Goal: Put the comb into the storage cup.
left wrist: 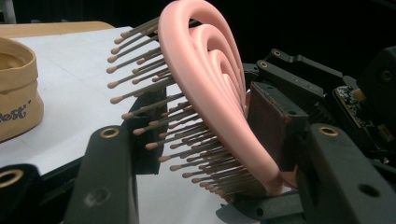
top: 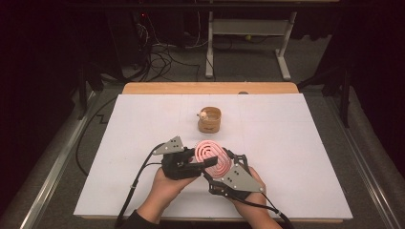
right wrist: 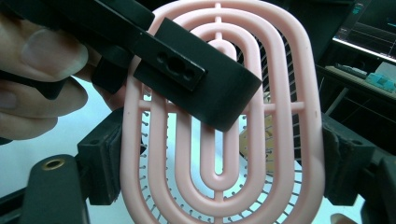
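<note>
Black jaws of the right gripper (top: 223,164) sit pressed against the two long edges of a pink brush head (top: 213,158), seen flanking it low in the right gripper view. The brush head (right wrist: 219,116) there is an oval of concentric rings joined by thin spokes. Left gripper (top: 203,163), low centre of the high view, reaches in from the left; one jaw lies across the ringed back and the other on the bristle side, pinching the brush through its thickness. In the left gripper view the brush head (left wrist: 215,88) stands tilted, brown ball-tipped bristles (left wrist: 154,116) pointing to frame left. Both hands enter from the bottom edge. Beyond, at mid-frame, a tan paper-like pot (top: 210,119) stands upright on the white table cover (top: 296,143), well apart from the brush. Wooden table edge (top: 210,88) shows at the far side.
</note>
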